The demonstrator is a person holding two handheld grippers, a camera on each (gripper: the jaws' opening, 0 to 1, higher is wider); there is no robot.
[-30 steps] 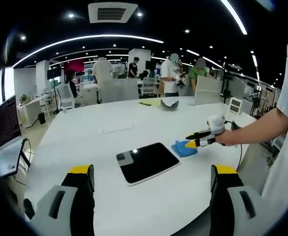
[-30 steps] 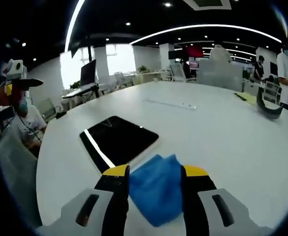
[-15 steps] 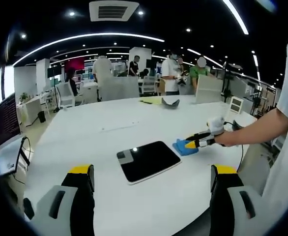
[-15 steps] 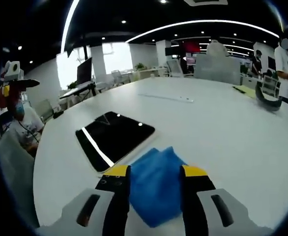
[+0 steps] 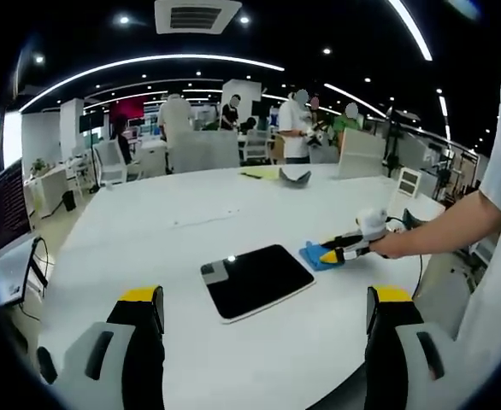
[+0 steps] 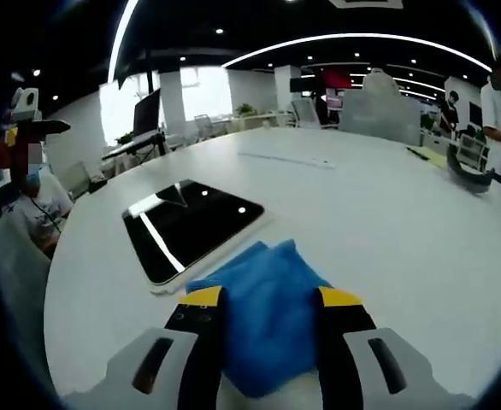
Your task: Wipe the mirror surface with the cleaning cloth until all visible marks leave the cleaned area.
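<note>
Left gripper view: my left gripper [image 5: 263, 320] hangs over the near edge of the white tabletop [image 5: 191, 239], jaws spread wide, nothing between them. The mirror [image 5: 256, 280], a dark rounded rectangle with a pale border, lies flat on the tabletop ahead of it, one ceiling light reflected near its far left corner. Just off the mirror's right edge sits the blue cleaning cloth [image 5: 312, 255], with the right gripper [image 5: 326, 254] reaching in from the right, its yellow tips down on the cloth. A bare forearm [image 5: 447, 231] leads back from it to the right side.

Right gripper view: the right gripper [image 6: 270, 301] has the cleaning cloth [image 6: 263, 299] between its jaws, the bunched blue fabric filling the gap. I cannot tell whether the jaws are clamped on it or only straddling it. The cloth rests on the tabletop [image 6: 387, 222], its far corner just beside the near edge of the mirror [image 6: 189, 226]; whether they touch is unclear. Light strips reflect in the mirror's dark face; marks on it are too small for me to make out.

Far across the tabletop lies a dark curved object [image 6: 468, 184]. People [image 5: 295, 126] stand at the far end of the room.
</note>
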